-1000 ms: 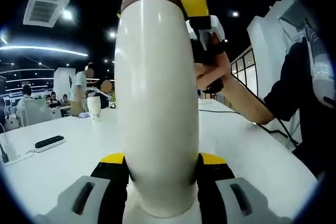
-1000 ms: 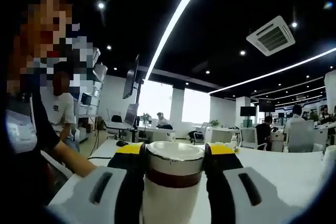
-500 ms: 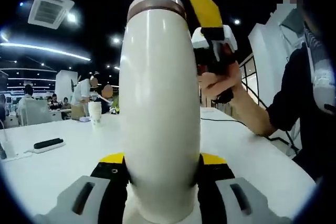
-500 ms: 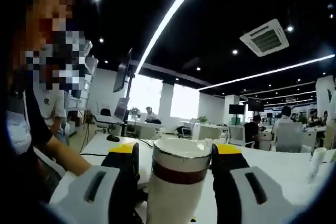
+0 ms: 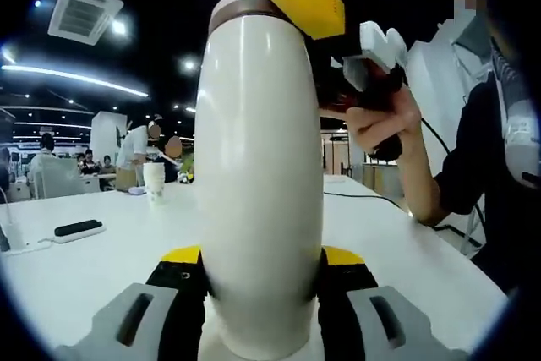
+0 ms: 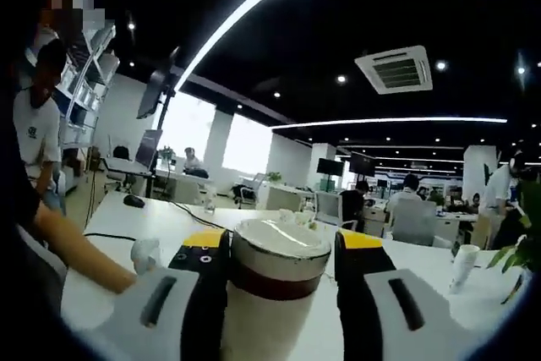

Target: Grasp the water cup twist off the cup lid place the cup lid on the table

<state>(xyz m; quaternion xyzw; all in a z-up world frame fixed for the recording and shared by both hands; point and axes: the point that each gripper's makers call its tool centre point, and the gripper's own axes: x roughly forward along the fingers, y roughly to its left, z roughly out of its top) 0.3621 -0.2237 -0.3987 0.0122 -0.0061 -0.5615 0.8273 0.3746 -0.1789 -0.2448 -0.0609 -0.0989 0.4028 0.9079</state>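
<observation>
While the white tabletop spreads across the lower frame, the cream water cup stands upright at centre, its body clamped by the left claw at the bottom, and its brown-banded cup lid pinched by the right claw near the top.

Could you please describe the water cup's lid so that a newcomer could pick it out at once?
On the white table stands a tall cream water cup. The lid caps its top above a brown band, between the right hand-held gripper jaws.
</observation>
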